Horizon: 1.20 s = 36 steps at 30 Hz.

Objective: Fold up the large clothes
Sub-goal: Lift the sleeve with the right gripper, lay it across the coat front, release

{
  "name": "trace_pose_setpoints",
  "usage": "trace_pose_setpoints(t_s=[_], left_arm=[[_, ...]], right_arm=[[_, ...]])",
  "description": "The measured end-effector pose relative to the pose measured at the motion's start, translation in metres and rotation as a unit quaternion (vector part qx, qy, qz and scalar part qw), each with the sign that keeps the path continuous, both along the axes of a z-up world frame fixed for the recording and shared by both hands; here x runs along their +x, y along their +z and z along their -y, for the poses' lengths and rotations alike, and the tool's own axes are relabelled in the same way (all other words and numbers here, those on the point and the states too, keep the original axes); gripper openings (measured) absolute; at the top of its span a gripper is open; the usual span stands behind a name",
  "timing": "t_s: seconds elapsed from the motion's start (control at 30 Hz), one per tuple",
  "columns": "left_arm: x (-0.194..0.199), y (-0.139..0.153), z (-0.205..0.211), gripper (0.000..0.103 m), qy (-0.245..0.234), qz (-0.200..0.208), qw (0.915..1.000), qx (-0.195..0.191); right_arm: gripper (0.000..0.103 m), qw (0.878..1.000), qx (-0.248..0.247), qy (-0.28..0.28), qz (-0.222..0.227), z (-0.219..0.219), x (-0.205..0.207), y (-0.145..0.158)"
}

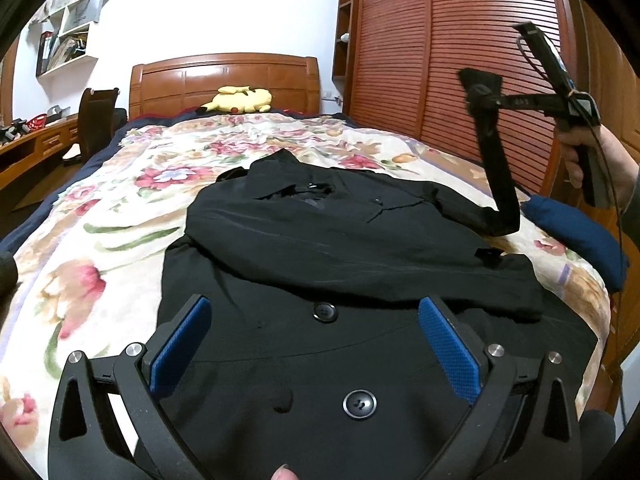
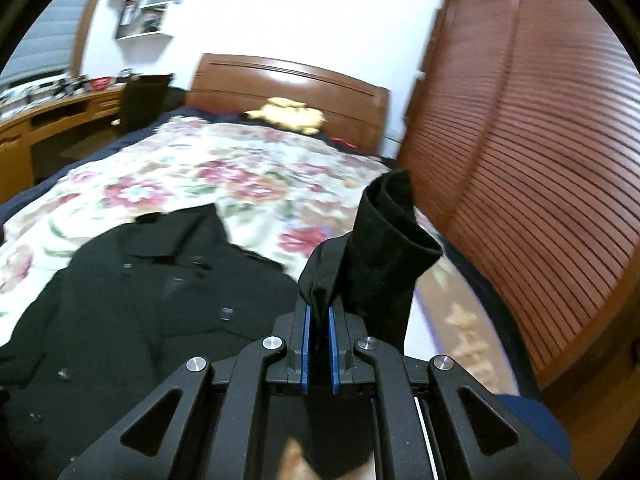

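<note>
the large black buttoned wool coat lies spread face up on the floral cream-and-pink bedspread, its collar toward the headboard at 12 o'clock and its hem toward you at 6. one sleeve is already folded across the chest. the other long black sleeve rises off the bed at the coat's 2 o'clock side, its cuff end lifted clear into the air.

your right gripper has its blue pads pressed together on that sleeve near the cuff; in the right wrist view the cuff stands up and flops open just past the fingertips at 1 o'clock. in the left wrist view your hand holds that tool up at 3 o'clock.

your left gripper hangs over the coat's lower front with its blue pads spread wide and nothing between them; two round black buttons show in the gap.

a dark blue cushion sits on the bed just beside the lifted sleeve's base, at 3 o'clock. a yellow plush toy rests against the brown wooden headboard. the slatted red-brown wardrobe door stands at 2 o'clock.
</note>
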<state>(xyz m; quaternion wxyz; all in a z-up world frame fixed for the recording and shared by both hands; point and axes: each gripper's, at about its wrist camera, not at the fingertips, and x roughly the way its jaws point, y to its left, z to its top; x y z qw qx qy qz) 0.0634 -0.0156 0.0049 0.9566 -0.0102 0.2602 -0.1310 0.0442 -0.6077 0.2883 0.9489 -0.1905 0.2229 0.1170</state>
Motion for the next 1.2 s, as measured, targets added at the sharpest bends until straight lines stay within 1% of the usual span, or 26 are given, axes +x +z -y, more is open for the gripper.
trace_pose_setpoints(t_s=[0.1, 0.13, 0.27, 0.4, 0.5, 0.53, 0.57, 0.6, 0.63, 0.7, 0.77, 0.97, 1.1, 1.2], left_arm=[[0.0, 0.0, -0.006, 0.103, 0.004, 0.0, 1.0, -0.002], [0.0, 0.0, -0.008, 0.103, 0.006, 0.0, 1.0, -0.003], [0.0, 0.001, -0.018, 0.103, 0.014, 0.003, 0.9999, -0.006], [-0.001, 0.001, -0.027, 0.103, 0.021, 0.002, 0.9997, -0.008], [-0.003, 0.001, -0.034, 0.103, 0.027, 0.004, 0.9996, -0.008], [-0.003, 0.001, -0.037, 0.103, 0.03, 0.004, 0.9995, -0.008], [-0.004, 0.001, -0.041, 0.103, 0.033, 0.004, 0.9994, -0.008], [-0.004, 0.001, -0.044, 0.103, 0.037, 0.004, 0.9993, -0.009], [-0.003, 0.001, -0.047, 0.103, 0.039, 0.004, 0.9992, -0.01], [-0.004, 0.001, -0.053, 0.103, 0.044, 0.003, 0.9989, -0.013], [-0.005, 0.001, -0.057, 0.103, 0.048, 0.003, 0.9988, -0.013], [-0.009, 0.0, -0.064, 0.103, 0.052, 0.003, 0.9986, -0.011], [-0.008, 0.0, -0.068, 0.103, 0.054, 0.002, 0.9984, -0.014], [-0.007, 0.0, -0.07, 0.103, 0.056, 0.002, 0.9983, -0.016]], right_arm=[[0.007, 0.999, 0.01, 0.031, 0.005, -0.011, -0.007, 0.002], [0.007, 0.999, 0.014, 0.044, 0.006, -0.008, -0.009, 0.003], [0.007, 0.995, 0.016, 0.093, 0.014, -0.019, -0.03, 0.002], [0.007, 0.989, 0.014, 0.142, 0.022, -0.031, -0.059, -0.002], [0.007, 0.984, 0.023, 0.176, 0.023, -0.031, -0.07, -0.003], [0.007, 0.982, 0.026, 0.187, 0.022, -0.024, -0.063, -0.003], [0.007, 0.98, 0.026, 0.197, 0.024, -0.024, -0.066, -0.003], [0.007, 0.978, 0.027, 0.207, 0.023, -0.022, -0.053, -0.001], [0.007, 0.975, 0.029, 0.217, 0.02, -0.022, -0.049, -0.002], [0.007, 0.972, 0.033, 0.231, 0.008, -0.021, -0.053, -0.007], [0.007, 0.97, 0.046, 0.24, -0.011, -0.015, -0.052, -0.02], [0.007, 0.966, 0.049, 0.239, -0.083, 0.006, -0.047, -0.075], [0.007, 0.961, 0.053, 0.241, -0.125, 0.013, -0.046, -0.105], [0.008, 0.96, 0.041, 0.242, -0.136, 0.013, -0.051, -0.116]])
